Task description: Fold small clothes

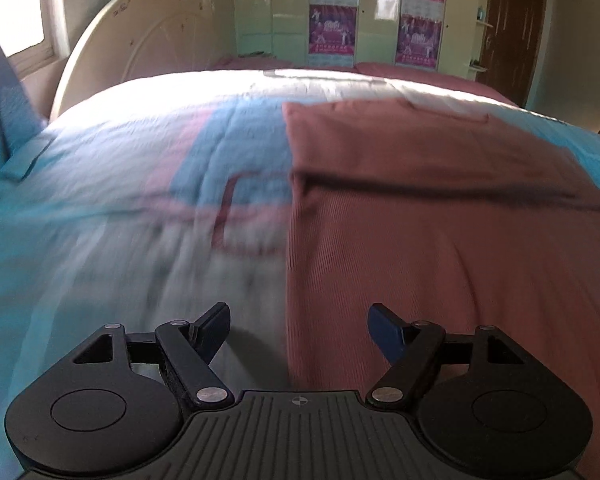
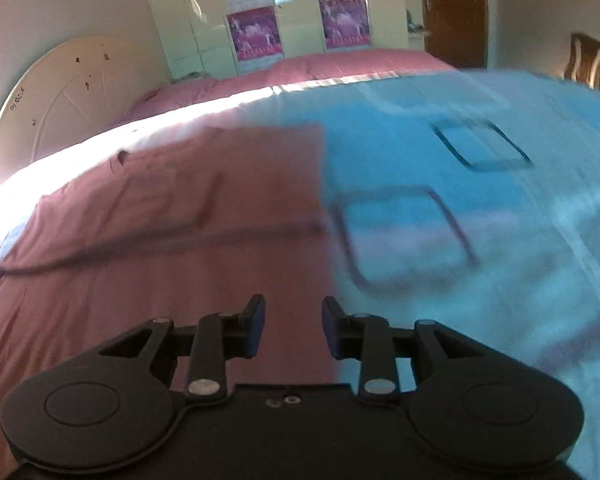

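Note:
A dusty-pink ribbed garment (image 1: 420, 208) lies flat on the bed, partly folded, with a fold edge across its middle. In the left wrist view it fills the right half. In the right wrist view the garment (image 2: 160, 240) fills the left half. My left gripper (image 1: 299, 334) is open and empty, low over the garment's left edge. My right gripper (image 2: 293, 328) is open and empty, over the garment's right edge. Both views are motion-blurred.
The bed has a light blue, white and pink quilt (image 1: 120, 184) with square outlines (image 2: 404, 236). A cream headboard (image 1: 140, 40) stands at the left. A wardrobe with purple posters (image 1: 332, 12), a wooden door (image 2: 452, 8) and a chair (image 2: 584, 60) are beyond.

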`<state>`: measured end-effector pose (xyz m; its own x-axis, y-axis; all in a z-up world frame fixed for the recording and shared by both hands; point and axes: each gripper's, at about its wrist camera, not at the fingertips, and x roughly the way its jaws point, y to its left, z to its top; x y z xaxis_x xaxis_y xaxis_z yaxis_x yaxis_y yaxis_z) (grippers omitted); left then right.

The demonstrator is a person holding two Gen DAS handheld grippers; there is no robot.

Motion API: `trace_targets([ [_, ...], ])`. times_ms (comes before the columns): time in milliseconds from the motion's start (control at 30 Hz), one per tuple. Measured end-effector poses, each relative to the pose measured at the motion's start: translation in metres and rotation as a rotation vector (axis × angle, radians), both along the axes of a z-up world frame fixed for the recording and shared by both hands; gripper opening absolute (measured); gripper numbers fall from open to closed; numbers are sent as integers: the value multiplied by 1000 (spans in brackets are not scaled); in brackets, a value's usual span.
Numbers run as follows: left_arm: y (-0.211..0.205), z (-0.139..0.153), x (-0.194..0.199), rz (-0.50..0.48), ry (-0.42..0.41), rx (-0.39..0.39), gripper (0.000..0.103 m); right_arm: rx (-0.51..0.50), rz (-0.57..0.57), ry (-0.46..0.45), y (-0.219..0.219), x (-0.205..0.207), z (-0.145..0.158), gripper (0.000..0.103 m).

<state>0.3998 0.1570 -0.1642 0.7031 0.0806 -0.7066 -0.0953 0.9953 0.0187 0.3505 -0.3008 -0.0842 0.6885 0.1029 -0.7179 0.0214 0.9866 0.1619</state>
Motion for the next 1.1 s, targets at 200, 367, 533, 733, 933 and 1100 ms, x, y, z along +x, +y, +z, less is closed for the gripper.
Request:
trace_targets([
  [200, -10, -3, -66, 31, 17, -31, 75, 69, 5, 49, -35, -75, -8, 45],
  [367, -5, -7, -103, 61, 19, -118, 75, 213, -9, 83, -47, -113, -18, 44],
  [533, 4, -10, -133, 78, -7, -220, 73, 312, 3, 101, -50, -137, -28, 43],
  [733, 15, -19, -140, 64, -21, -399, 61, 448, 42, 120, -49, -148, -33, 43],
  [933, 29, -30, -124, 68, -14, -608, 53, 640, 4, 133, -63, -132, -48, 37],
  [1100, 19, -33, -130, 3, -2, -629, 52, 672, 67, 136, -65, -145, -48, 36],
])
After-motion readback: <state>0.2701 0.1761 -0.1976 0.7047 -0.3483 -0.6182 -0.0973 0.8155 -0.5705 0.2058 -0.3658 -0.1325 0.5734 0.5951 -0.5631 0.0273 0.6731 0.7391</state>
